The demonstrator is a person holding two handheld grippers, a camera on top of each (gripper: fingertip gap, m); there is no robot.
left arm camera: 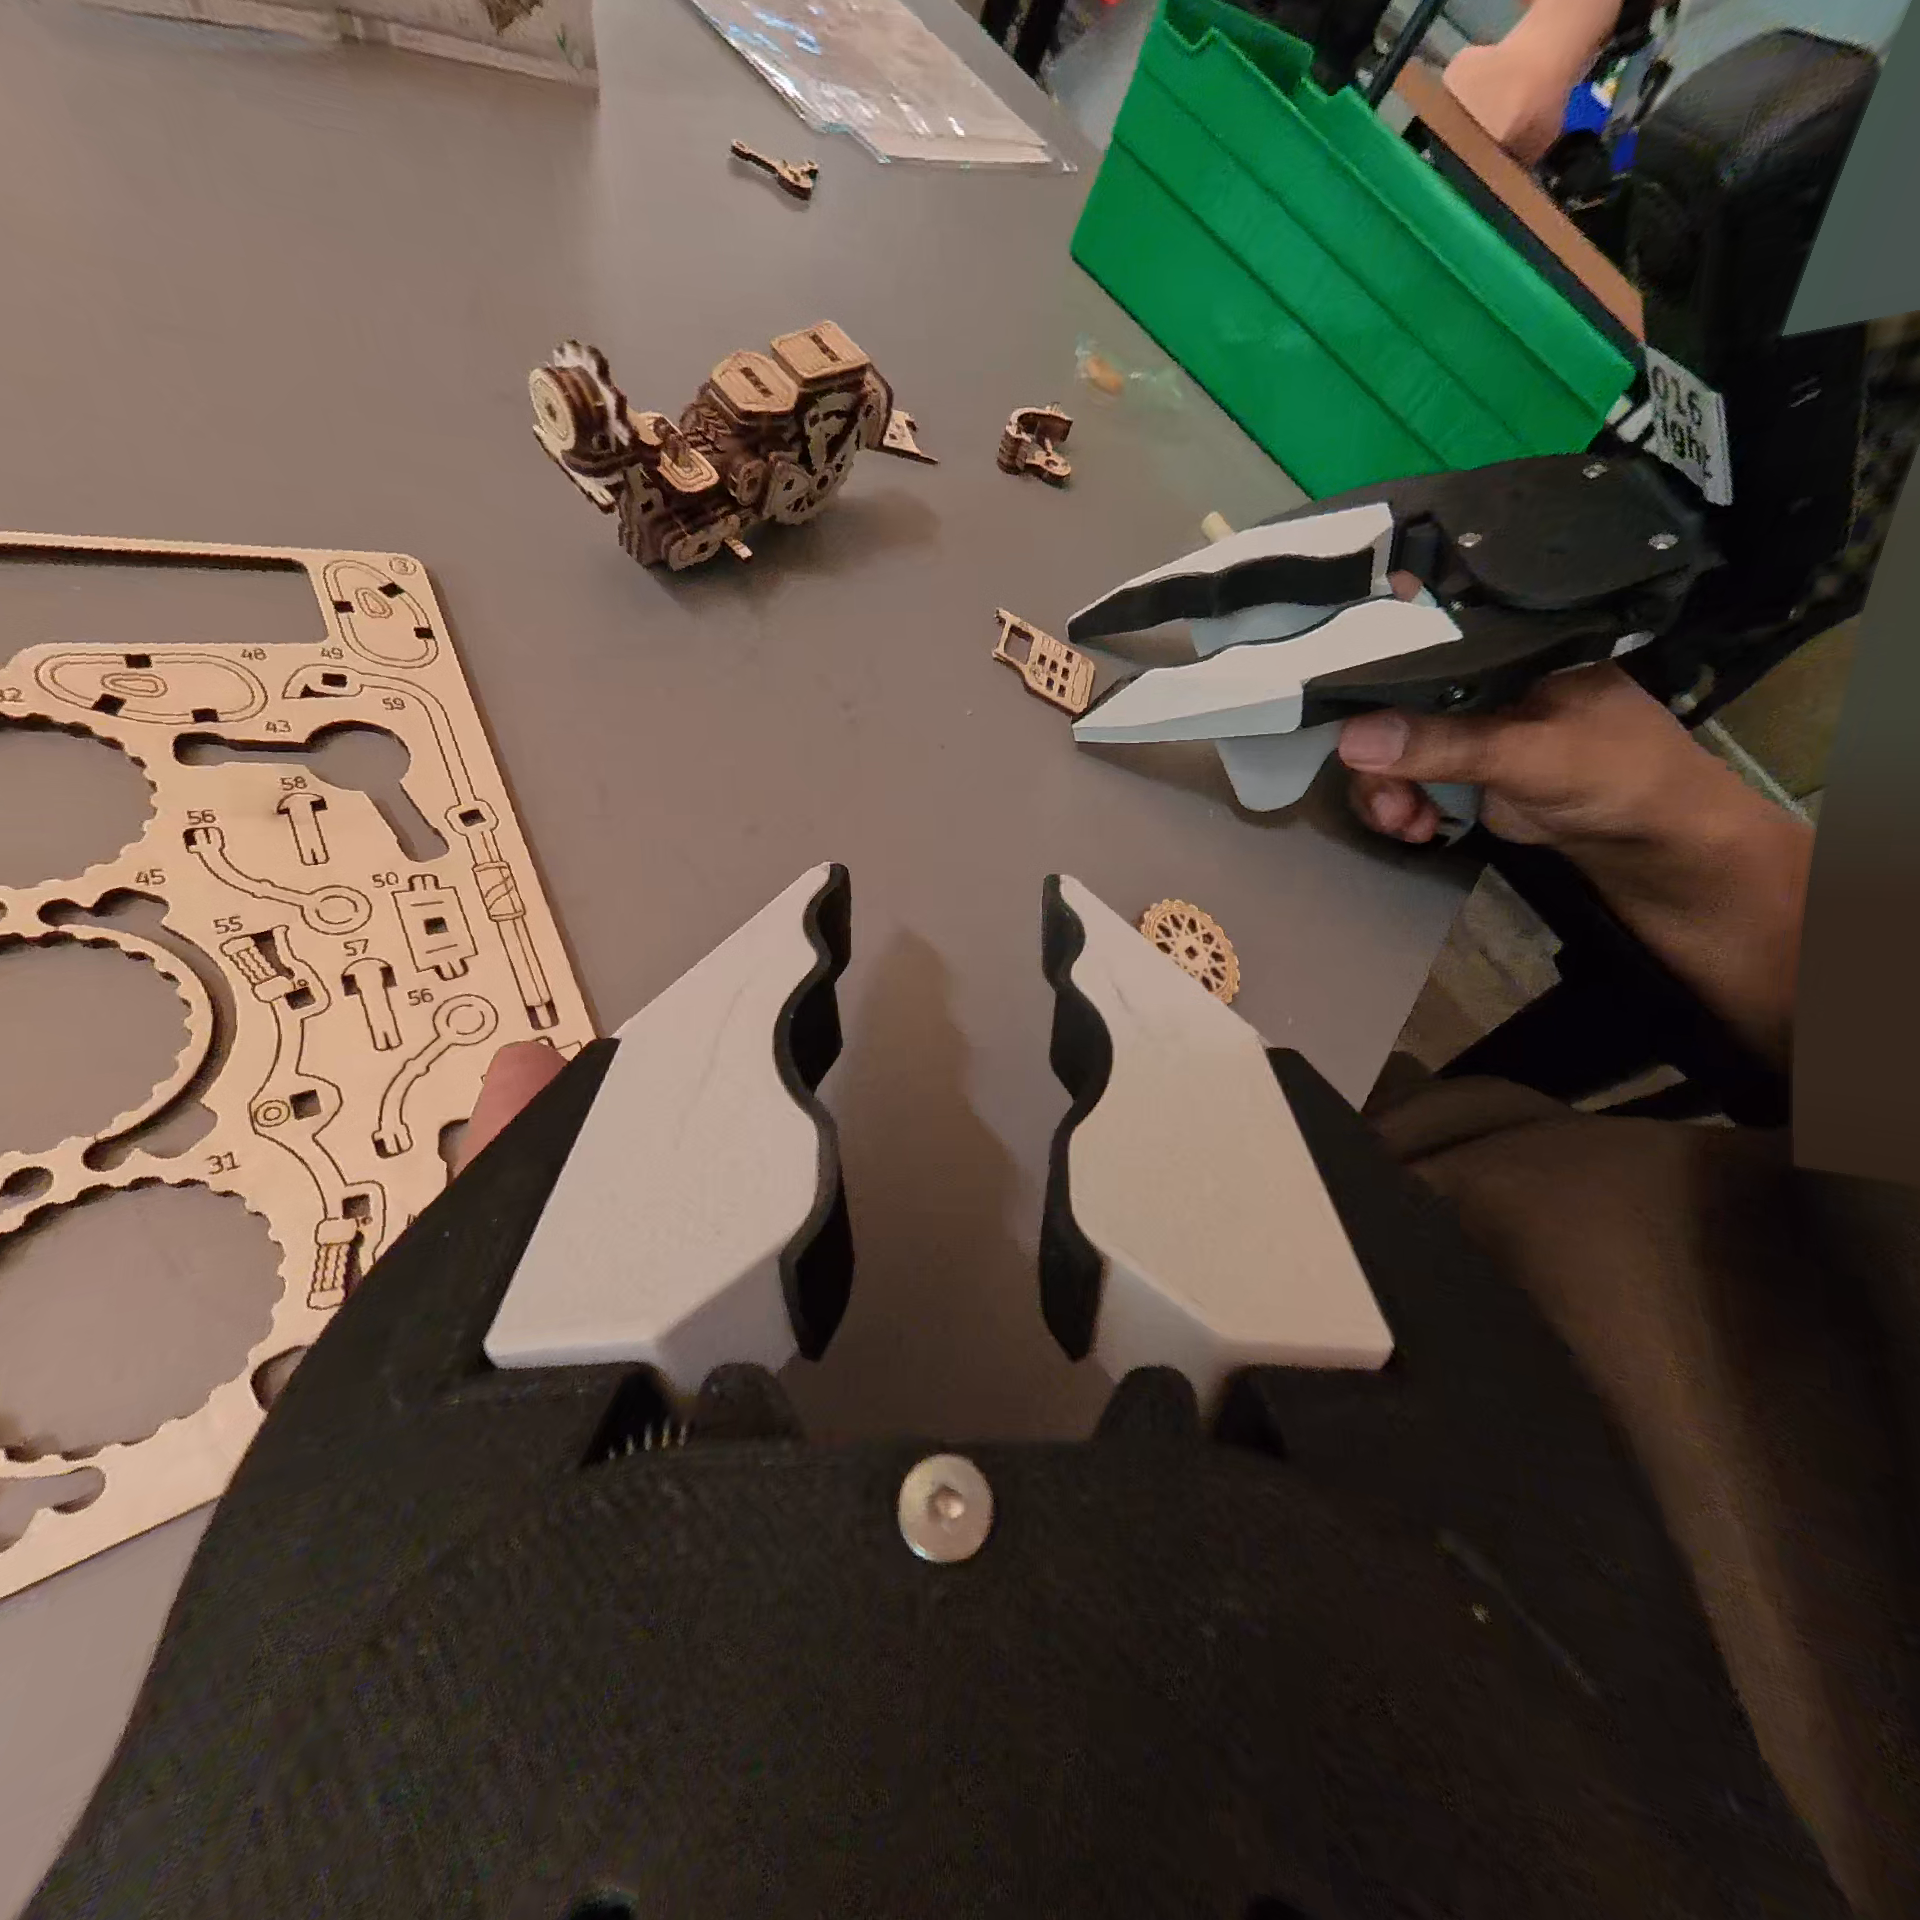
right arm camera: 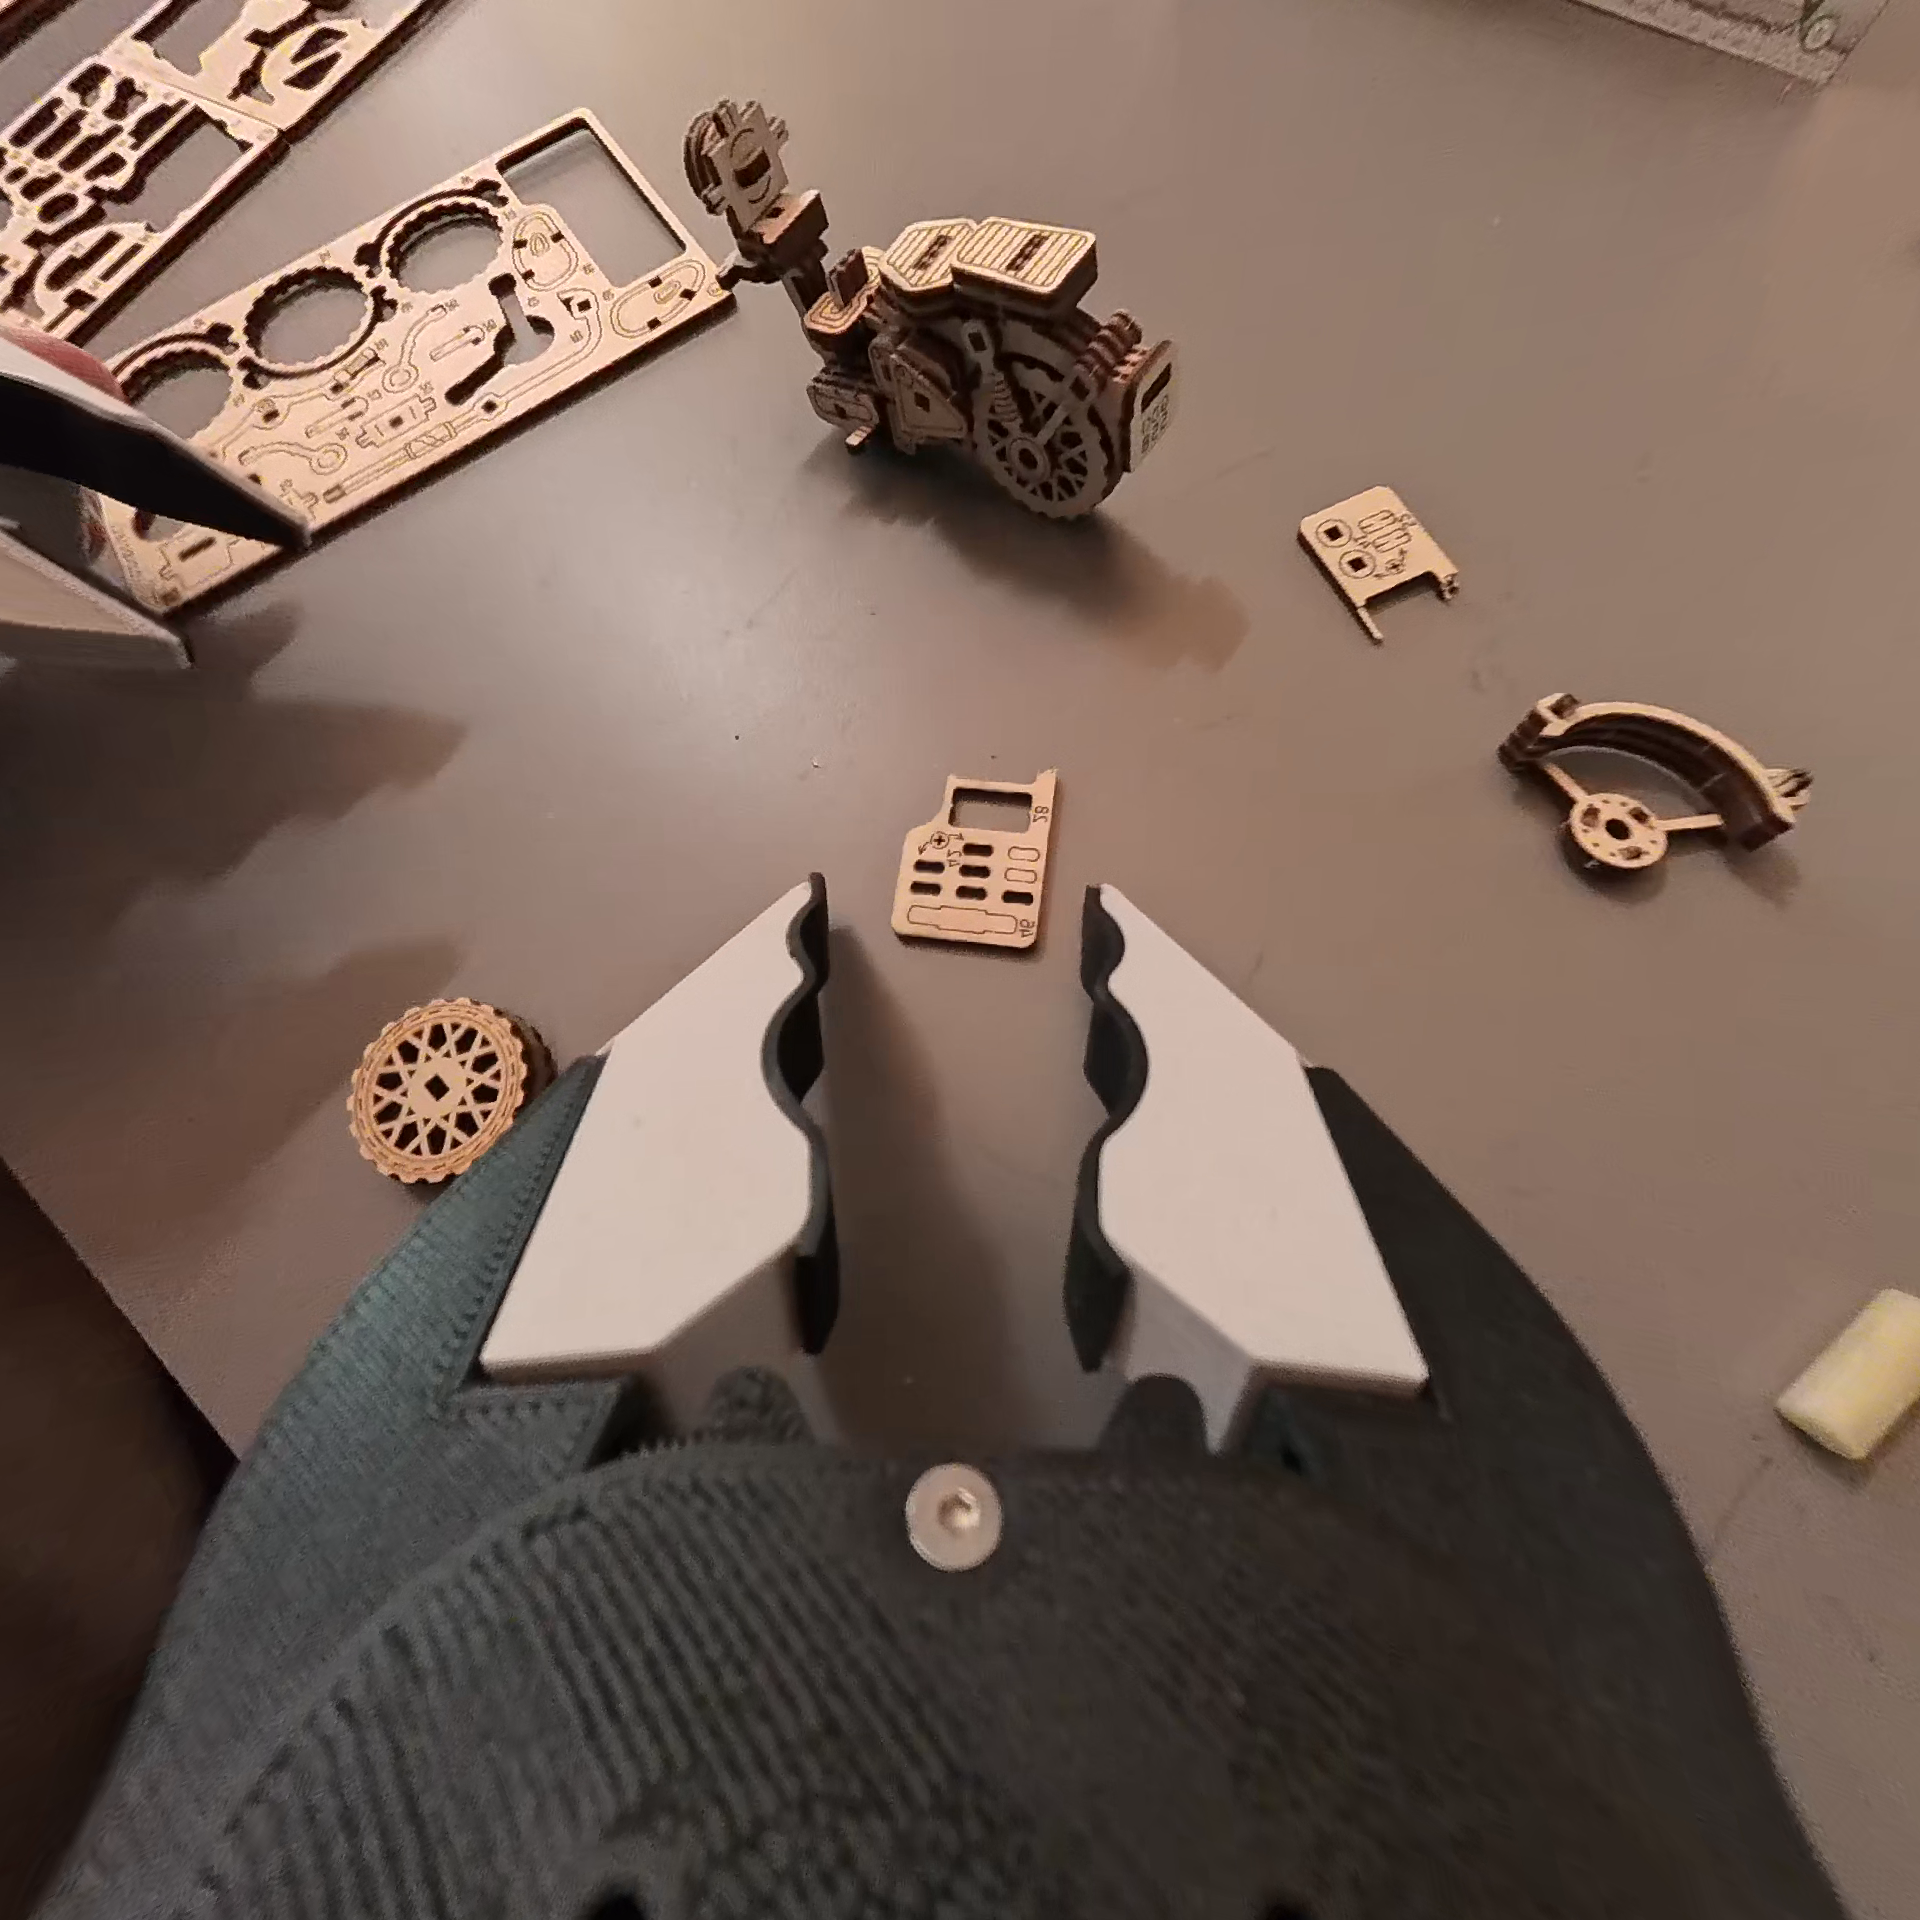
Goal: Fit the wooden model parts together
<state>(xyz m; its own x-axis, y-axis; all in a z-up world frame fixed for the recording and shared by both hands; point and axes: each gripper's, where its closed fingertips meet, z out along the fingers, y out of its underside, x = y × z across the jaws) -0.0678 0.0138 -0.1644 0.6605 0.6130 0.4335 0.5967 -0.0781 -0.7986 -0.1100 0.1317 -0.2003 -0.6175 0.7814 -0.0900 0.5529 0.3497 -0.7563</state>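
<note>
While nothing is gripped yet: both tools are held over a grey table (right arm camera: 1455, 260) strewn with wooden model parts
Right gripper (right arm camera: 954, 899): its jaws are spread apart and empty, aimed at a small flat slotted plate (right arm camera: 975, 864) lying just ahead of the tips, apparently lined up for a pick
Left gripper (left arm camera: 945, 883): its jaws are likewise spread and empty, held over bare table, seemingly kept free to steady a part
Part-built model (right arm camera: 977, 384): a small motorcycle-like assembly is stood upright farther back, well apart from both tools
Loose parts: a spoked wheel (right arm camera: 442, 1091) is laid beside the right tool; a curved fender piece (right arm camera: 1652, 779) and a second plate (right arm camera: 1371, 556) are laid to the right
Parts sheet (left arm camera: 260, 935): it is laid flat at the left, partly emptied
</note>
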